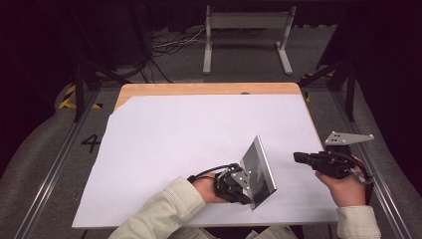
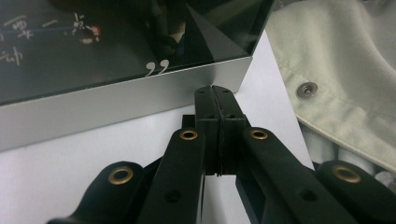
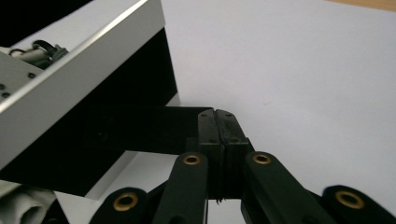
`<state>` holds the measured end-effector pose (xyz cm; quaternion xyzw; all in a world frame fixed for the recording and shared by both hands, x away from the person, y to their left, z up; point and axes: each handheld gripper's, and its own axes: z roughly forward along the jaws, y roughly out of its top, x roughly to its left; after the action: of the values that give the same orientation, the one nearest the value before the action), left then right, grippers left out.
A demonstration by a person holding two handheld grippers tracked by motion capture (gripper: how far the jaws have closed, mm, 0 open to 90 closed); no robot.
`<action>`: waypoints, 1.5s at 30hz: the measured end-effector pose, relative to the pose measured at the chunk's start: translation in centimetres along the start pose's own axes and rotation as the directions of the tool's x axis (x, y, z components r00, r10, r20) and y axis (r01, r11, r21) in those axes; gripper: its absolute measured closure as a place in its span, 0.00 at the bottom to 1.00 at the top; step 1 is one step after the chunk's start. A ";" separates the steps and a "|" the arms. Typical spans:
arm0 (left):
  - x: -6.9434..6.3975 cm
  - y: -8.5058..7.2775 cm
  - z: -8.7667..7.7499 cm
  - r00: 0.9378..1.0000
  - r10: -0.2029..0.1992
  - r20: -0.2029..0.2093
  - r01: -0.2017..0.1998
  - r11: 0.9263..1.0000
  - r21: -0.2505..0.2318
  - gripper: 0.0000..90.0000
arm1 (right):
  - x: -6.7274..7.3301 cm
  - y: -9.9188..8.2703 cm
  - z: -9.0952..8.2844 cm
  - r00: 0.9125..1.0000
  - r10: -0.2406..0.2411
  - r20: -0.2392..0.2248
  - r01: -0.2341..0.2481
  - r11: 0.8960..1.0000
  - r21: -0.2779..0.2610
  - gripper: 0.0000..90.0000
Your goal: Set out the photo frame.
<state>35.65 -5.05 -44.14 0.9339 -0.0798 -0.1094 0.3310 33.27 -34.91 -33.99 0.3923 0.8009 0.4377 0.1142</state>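
Here, silver-edged panel [image 1: 259,169] tilted near table's [image 1: 149,149] front edge | left gripper [image 1: 238,185] clenched empty, tips against its rim | right gripper [image 1: 301,158] clenched, apart | likely rigid, glossy, slippery: grasp metal edges.

We note pale beige sleeves [image 1: 164,209] on both forearms, cuffs [image 1: 357,215] closed at wrists. In left gripper view we see round metal snap button [image 2: 308,88] on same beige cloth.

Left gripper [image 2: 215,100]: matte black jaws, brass-ringed pivot holes, small screws near tips, black cable [image 1: 211,172] looping behind.

Right gripper [image 1: 297,157]: black body, grey three-cornered plate [image 1: 348,138] with dark holes on top.
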 end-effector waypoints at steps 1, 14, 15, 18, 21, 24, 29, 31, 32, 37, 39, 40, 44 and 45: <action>0.0 0.1 0.1 1.000 0.002 -0.004 -0.002 1.000 0.001 1.00 | 0.0 -0.1 -0.1 1.000 -0.009 0.015 0.009 1.000 0.004 0.99; 0.1 1.4 1.1 1.000 0.012 -0.023 -0.012 1.000 -0.005 1.00 | 0.1 -0.4 -1.3 0.998 -0.004 0.056 0.004 1.000 -0.009 0.98; 0.1 1.4 1.1 1.000 0.012 -0.027 -0.012 1.000 -0.008 1.00 | 0.1 -0.4 -1.3 0.998 -0.002 0.057 0.003 1.000 -0.009 0.98; 0.1 1.6 1.3 0.999 0.013 -0.038 -0.013 1.000 -0.012 1.00 | 0.2 -0.4 -1.4 0.998 -0.004 0.060 0.004 1.000 -0.010 0.98; 0.1 1.7 1.5 0.999 0.013 -0.046 -0.014 1.000 -0.018 1.00 | 0.2 -0.4 -1.4 0.998 -0.001 0.062 0.001 1.000 -0.009 0.98; 0.1 1.7 1.5 0.998 0.015 -0.053 -0.017 0.999 -0.030 1.00 | 0.2 -0.4 -1.5 0.998 -0.003 0.060 0.004 1.000 -0.013 0.98; 0.1 1.8 1.8 0.997 0.006 -0.075 -0.009 0.999 -0.047 1.00 | 0.2 -0.4 -1.5 0.998 -0.007 0.059 0.008 1.000 -0.016 0.98; 0.2 1.9 1.8 0.996 0.004 -0.090 -0.008 0.999 -0.048 1.00 | 0.3 -0.3 -1.5 0.998 -0.007 0.059 0.008 1.000 -0.016 0.98; 0.1 1.9 1.9 0.996 0.006 -0.094 -0.011 0.999 -0.053 1.00 | 0.3 -0.3 -1.5 0.998 -0.006 0.059 0.007 1.000 -0.017 0.98; 0.0 1.9 2.0 0.992 0.006 -0.124 -0.014 0.998 -0.065 1.00 | 0.2 -0.3 -1.4 0.998 -0.009 0.056 0.010 1.000 -0.017 0.98; 0.1 1.9 2.1 0.990 0.005 -0.138 -0.015 0.997 -0.070 1.00 | 0.2 -0.3 -1.4 0.998 -0.008 0.057 0.009 1.000 -0.018 0.98; 0.1 1.9 2.1 0.989 -0.003 -0.148 -0.008 0.997 -0.074 1.00 | 0.2 -0.2 -1.4 0.998 -0.010 0.055 0.011 1.000 -0.019 0.97; 0.1 2.0 2.2 0.988 -0.009 -0.155 -0.003 0.997 -0.078 1.00 | 0.3 -0.2 -1.4 0.998 -0.010 0.056 0.011 1.000 -0.019 0.97; 0.1 2.0 2.2 0.988 -0.009 -0.157 -0.003 0.997 -0.078 1.00 | 0.3 -0.2 -1.5 0.998 -0.007 0.059 0.008 1.000 -0.018 0.97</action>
<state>35.05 -7.92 -44.56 0.9260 -0.0475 -0.0391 0.3725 32.19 -35.68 -33.27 0.4009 0.7947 0.4328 0.1429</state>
